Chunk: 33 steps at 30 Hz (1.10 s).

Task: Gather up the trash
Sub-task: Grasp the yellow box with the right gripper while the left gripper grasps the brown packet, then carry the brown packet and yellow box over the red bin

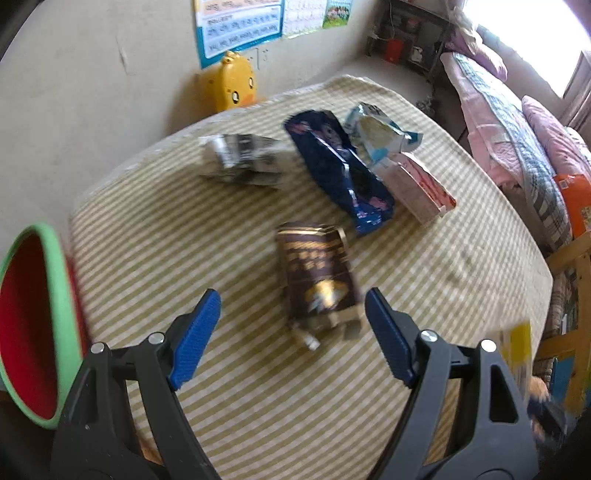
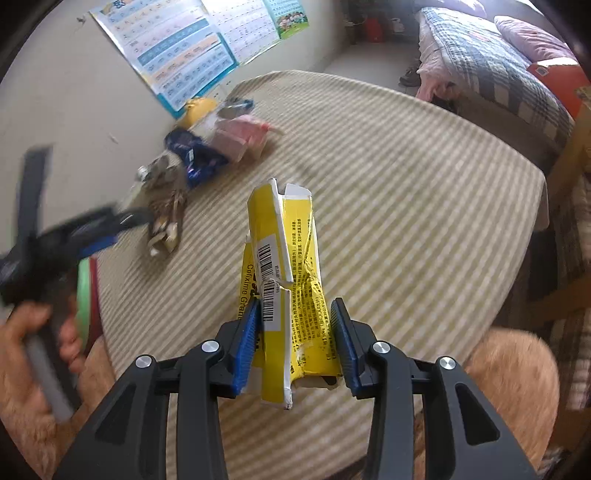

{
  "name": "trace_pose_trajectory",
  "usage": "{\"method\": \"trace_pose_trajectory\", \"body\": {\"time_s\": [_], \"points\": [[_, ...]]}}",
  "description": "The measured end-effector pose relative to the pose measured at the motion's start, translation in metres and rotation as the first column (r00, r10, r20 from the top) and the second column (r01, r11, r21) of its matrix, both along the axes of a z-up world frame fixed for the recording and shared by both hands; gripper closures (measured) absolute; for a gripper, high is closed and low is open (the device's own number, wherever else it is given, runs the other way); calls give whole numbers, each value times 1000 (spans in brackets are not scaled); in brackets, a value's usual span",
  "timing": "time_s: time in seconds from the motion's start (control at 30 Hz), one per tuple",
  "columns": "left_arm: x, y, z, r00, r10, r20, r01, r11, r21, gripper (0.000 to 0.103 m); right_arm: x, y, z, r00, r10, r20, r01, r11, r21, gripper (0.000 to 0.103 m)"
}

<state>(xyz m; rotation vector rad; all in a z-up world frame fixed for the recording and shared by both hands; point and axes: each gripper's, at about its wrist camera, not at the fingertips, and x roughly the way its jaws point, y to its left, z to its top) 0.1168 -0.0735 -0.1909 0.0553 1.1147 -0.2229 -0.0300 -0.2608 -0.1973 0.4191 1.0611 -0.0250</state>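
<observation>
Bench with striped cloth, trash partly gathered; right tool pinching a yellow carton.

The bench (image 1: 258, 387) carries a green-and-cream striped cloth and stands against a beige wall with posters (image 1: 236, 26); a bed with quilts (image 1: 517, 140) lies to the right. A red bin with green rim (image 1: 40, 325) sits at the bench's left edge. The left tool (image 1: 291, 314) is spread wide, nothing between its pads, a brown wrapper (image 1: 317, 273) just beyond its tips. Farther back lie a dark blue packet (image 1: 340, 166), a grey wrapper (image 1: 243, 158) and a pink box (image 1: 421, 184). The right tool (image 2: 295, 332) is pressed on the crumpled yellow carton (image 2: 284, 258), above the cloth.
</observation>
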Motion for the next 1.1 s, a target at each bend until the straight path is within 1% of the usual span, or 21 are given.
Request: {"method": "trace_pose_trajectory", "body": {"time_s": [0.1,0.17,0.3,0.33,0.37,0.4,0.47,0.53,0.57,0.63,0.77,0.9,1.0,1.1], "points": [[14,-11,-12,999,12,-40,-12,1000,11,25,-2,2,4,1000,15,14,-15,1000,-12,63],[18,-12,-17,998,22,-60,-22,1000,5,25,-5,4,1,1000,22,8,-22,1000,-9,62],[26,-16,-27,996,38,-86,-36,999,25,26,2,6,-9,999,36,-15,-36,999,11,59],[28,-17,-29,996,37,-87,-34,999,29,31,4,6,-11,999,35,-16,-34,999,14,55],[28,-18,-31,995,31,-93,-28,999,36,40,5,5,-11,999,33,-14,-32,999,16,52],[28,-20,-34,994,20,-106,-16,999,38,42,5,4,-11,999,31,-12,-30,999,18,48],[25,-19,-32,995,10,-97,-8,1000,23,52,4,3,-11,1000,26,-7,-26,999,24,45],[23,-19,-30,995,-5,-104,9,999,32,54,3,2,-12,1000,21,-13,-21,999,31,44],[19,-18,-28,994,-14,-108,17,1000,24,54,3,1,-13,1000,20,-16,-19,999,34,43],[11,-15,-20,996,-21,-92,22,1000,14,54,2,0,-13,1000,17,-15,-16,999,39,36],[-9,-7,-2,998,-52,-38,53,998,34,54,3,4,-13,999,31,-19,-30,999,36,35],[-34,8,23,997,-70,36,68,996,50,54,6,12,-12,997,76,-17,-75,996,37,34],[-51,23,39,995,-67,69,63,997,48,53,8,17,-13,996,88,-28,-87,996,21,23],[-57,34,53,993,-47,106,43,998,46,53,11,17,-14,996,86,-38,-85,996,13,23]]}}
